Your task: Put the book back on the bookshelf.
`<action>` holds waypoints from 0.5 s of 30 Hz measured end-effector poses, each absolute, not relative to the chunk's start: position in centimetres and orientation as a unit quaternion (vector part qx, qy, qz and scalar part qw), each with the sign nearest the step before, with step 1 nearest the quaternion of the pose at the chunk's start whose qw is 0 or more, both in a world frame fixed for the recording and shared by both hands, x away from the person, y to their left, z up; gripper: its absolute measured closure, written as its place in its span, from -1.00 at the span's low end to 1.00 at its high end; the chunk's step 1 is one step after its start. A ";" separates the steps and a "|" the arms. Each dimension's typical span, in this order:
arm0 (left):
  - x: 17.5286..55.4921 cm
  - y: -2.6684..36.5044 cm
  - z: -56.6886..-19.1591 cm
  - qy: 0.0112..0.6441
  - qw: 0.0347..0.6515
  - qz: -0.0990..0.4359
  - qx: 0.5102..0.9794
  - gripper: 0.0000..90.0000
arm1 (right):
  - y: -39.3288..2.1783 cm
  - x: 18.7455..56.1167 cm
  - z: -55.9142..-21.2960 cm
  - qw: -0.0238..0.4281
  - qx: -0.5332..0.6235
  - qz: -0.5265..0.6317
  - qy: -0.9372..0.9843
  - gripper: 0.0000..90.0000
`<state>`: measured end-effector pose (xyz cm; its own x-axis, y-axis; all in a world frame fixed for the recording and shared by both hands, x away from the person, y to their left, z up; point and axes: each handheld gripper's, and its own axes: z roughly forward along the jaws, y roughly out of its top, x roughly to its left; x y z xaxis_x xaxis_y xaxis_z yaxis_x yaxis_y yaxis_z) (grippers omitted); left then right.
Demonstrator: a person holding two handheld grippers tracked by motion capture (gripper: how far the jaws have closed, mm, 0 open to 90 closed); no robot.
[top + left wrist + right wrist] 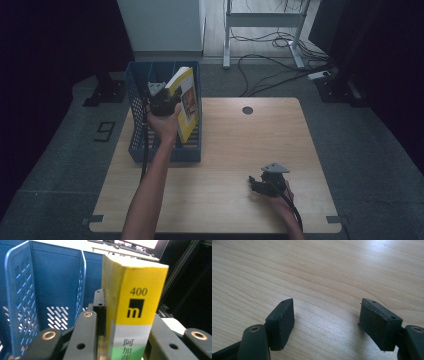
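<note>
A thick yellow book [186, 102] is held upright over the blue slotted file rack [136, 107] at the table's back left. My left gripper [162, 100] is shut on it. In the left gripper view the jaws of my left gripper [128, 315] press both sides of the book's yellow spine [136, 302], which bears "400" and a black logo; the blue rack's dividers [50, 285] stand to the left, behind it. My right gripper [257, 184] rests low at the table's front right. In its own view the right gripper [325, 320] stands open over bare wood [312, 270] with nothing between the jaws.
The wooden table [225, 150] has a round cable hole [247, 110] near its back edge. Behind it on the floor are loose cables [270, 65], a white desk frame [262, 22] and a pale cabinet [160, 25]. A "9" marking [104, 131] lies on the floor at left.
</note>
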<state>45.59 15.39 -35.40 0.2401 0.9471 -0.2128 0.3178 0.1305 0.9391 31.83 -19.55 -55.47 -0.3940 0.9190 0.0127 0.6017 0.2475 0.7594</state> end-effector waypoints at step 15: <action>47.1 14.5 -36.9 0.545 0.514 0.301 0.590 0.68 | -19.5 31.8 -55.5 0.226 0.504 0.351 0.756 -0.40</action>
